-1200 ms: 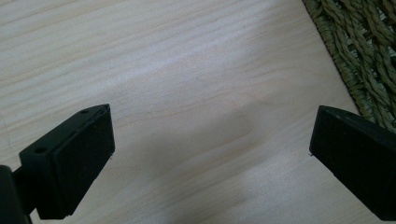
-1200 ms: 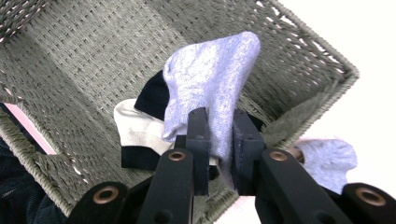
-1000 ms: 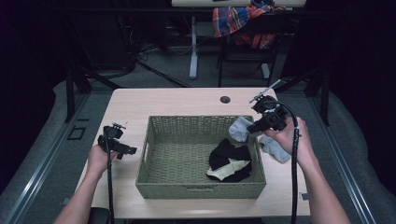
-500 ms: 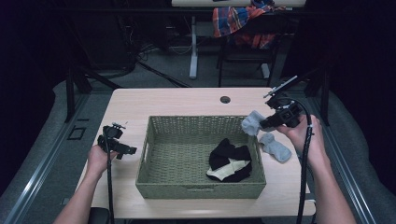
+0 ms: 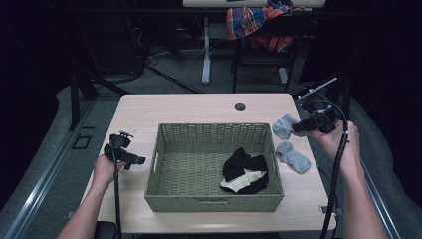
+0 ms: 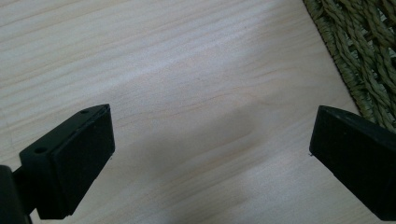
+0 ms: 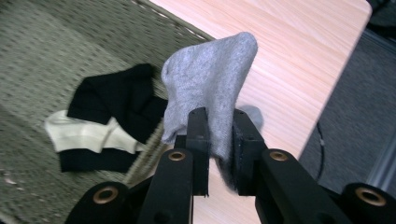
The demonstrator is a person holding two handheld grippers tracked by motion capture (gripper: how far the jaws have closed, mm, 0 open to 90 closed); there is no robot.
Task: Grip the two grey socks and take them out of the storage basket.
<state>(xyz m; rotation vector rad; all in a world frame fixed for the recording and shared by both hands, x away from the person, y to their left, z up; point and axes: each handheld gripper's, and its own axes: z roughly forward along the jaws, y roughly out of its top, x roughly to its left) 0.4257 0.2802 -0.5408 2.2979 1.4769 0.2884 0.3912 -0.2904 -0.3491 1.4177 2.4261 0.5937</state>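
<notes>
The right tool has pulled away from the basket over the last second. It was over the basket's far right corner; now it hangs out past the right rim, above the bare worktop, with a grey sock pinched tight between its jaws and drooping ahead of them. A second grey sock lies on the worktop just below and nearer the person than that tool, apart from it. That looks to me like socks being taken out of the basket one by one, this one about to be set beside its mate. A black sock with a cream band lies in the basket, off to the tool's left. The left tool has not moved: it waits left of the basket, jaws spread wide over bare wood, gripping nothing.
</notes>
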